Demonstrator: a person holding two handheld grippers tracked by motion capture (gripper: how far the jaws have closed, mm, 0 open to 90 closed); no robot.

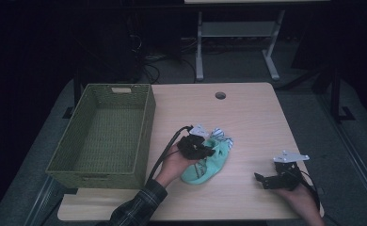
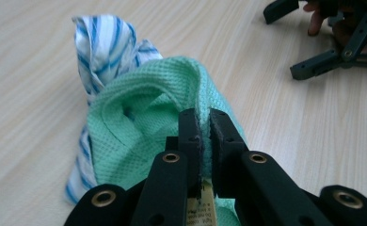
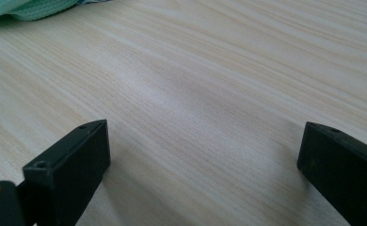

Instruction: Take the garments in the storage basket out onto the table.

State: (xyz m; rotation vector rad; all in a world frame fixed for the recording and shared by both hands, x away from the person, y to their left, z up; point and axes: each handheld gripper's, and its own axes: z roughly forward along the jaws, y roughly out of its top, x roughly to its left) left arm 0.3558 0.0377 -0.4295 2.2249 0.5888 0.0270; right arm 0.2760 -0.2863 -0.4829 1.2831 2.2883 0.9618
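Nearest the person, the right gripper [image 1: 272,180] rests low over the wooden table [image 1: 252,117] at its near right corner, its jaws spread wide with bare wood between them; in the right gripper view the two black fingers [image 3: 73,160] stand far apart and touch nothing, and a green edge of cloth shows at the top left corner, well away from them. Farther in, near the table's middle, the left gripper [image 1: 209,149] is clamped on the mint-green sock [image 1: 209,165]. In the left gripper view its fingertips [image 2: 191,136] are almost together, with a folded ridge of the green knit pinched upright between them, the rest of the sock bunched ahead of and beneath the jaws. A blue-and-white striped sock [image 2: 107,52] lies just beyond the green one, touching it and partly under it, past the fingertips and not in the grip. Farther left, the green woven basket [image 1: 144,127] stands along the table's left edge, apart from both socks.
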